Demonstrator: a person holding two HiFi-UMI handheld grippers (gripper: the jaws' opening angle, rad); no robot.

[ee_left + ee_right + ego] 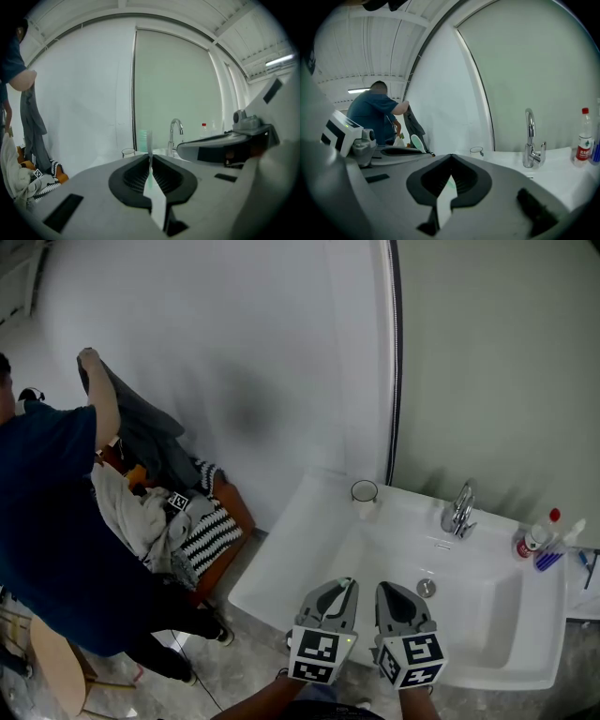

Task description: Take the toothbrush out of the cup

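From where I stand the job looks done: the toothbrush [149,144] stands pinched in the left gripper [349,585], well apart from the empty-looking cup [364,491] at the sink [281,554] corner, while the right gripper [385,589] hovers pressed together on nothing.

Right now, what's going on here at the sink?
A person stands over a white sink with a two-jaw gripper in each hand. The left gripper has its jaws shut on the toothbrush, whose head sticks up past the tips. The cup stands at the sink's back left corner and looks empty, so the toothbrush is out of it. The right gripper is alongside, jaws shut on nothing. Off to the left, another person is handling a dark garment.
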